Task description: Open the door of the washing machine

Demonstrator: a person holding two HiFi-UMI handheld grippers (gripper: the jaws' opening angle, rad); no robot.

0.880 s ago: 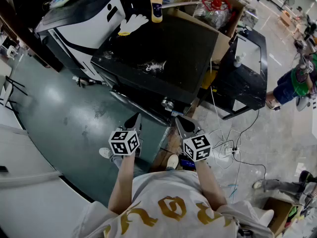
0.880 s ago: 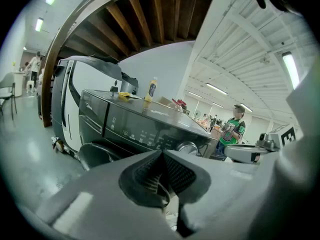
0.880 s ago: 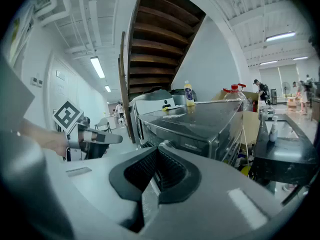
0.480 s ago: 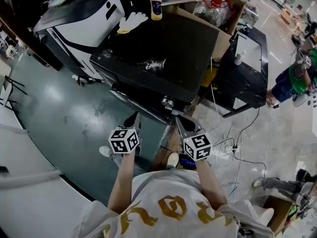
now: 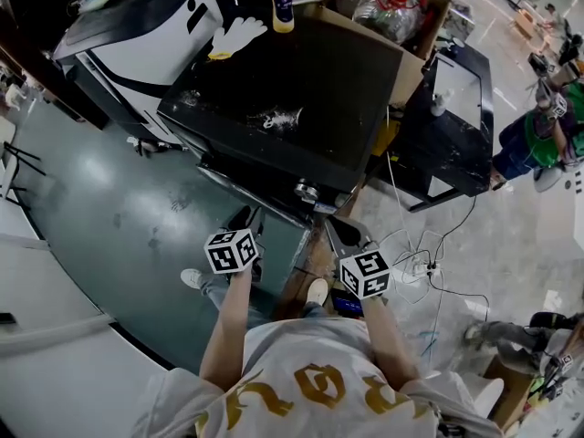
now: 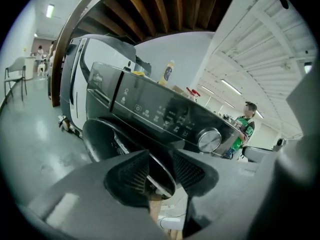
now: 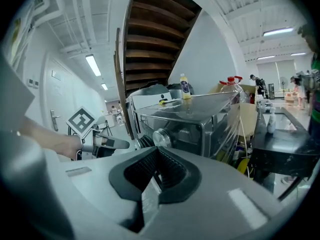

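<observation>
- I've got open floor (image 5: pixel 119 217) at frame left, room to pass there.
- The washing machine (image 5: pixel 301 89) blocks me dead centre; cables (image 5: pixel 422 269) clutter the lower right.

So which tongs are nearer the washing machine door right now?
Left. The left tongs sit right in front of the door, its rim showing between their open jaws. The right tongs are off to the door's right, pointing at the dial.
</observation>
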